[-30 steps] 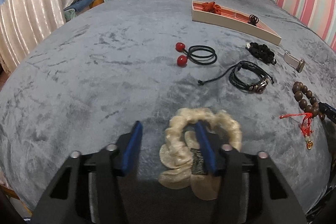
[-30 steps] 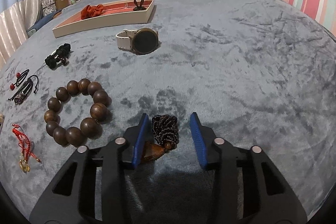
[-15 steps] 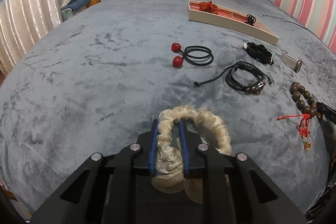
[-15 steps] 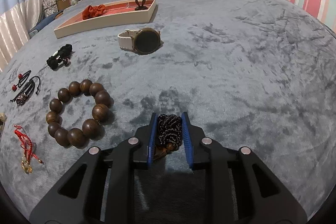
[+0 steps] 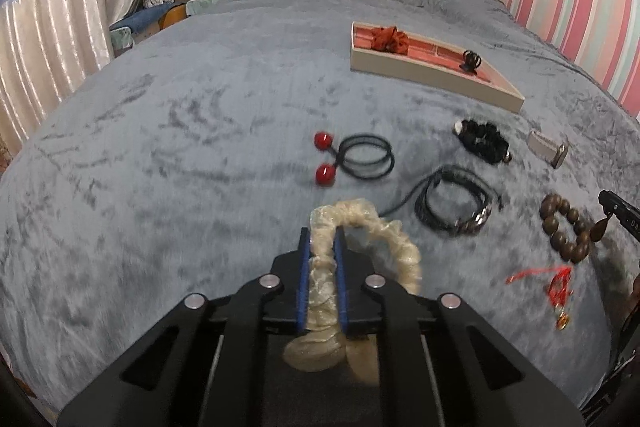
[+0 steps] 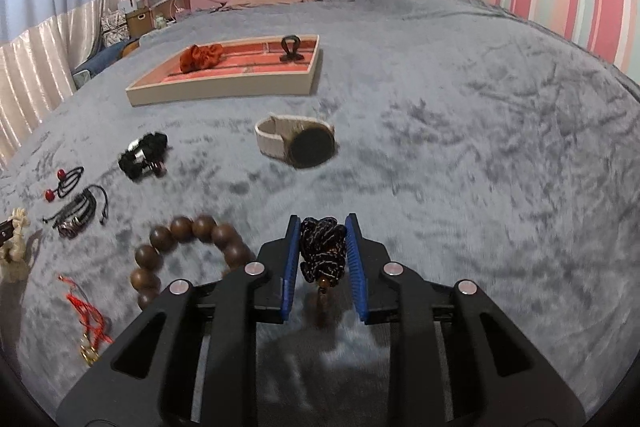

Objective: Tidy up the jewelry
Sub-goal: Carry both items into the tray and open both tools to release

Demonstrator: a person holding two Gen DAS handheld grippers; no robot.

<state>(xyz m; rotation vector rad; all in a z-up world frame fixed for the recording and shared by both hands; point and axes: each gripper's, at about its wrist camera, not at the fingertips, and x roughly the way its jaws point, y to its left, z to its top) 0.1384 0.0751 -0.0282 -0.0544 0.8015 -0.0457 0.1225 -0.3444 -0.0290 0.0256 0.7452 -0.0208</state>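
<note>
Left gripper [image 5: 323, 239]: pinching one side of a cream scrunchie [image 5: 362, 227], whose loop is lying lengthwise along the fingers, far end pointing toward the black leather bracelet [image 5: 456, 203].

Right gripper [image 6: 323, 251]: clamping a black speckled knotted cord [image 6: 323, 249], its long axis running vertically, brown bead end hanging downward above the grey blanket [image 6: 480, 155].

Tray [image 6: 224, 93]: sitting far ahead, holding an orange scrunchie [image 6: 200, 57] and a black hair tie [image 6: 290, 47].
</note>
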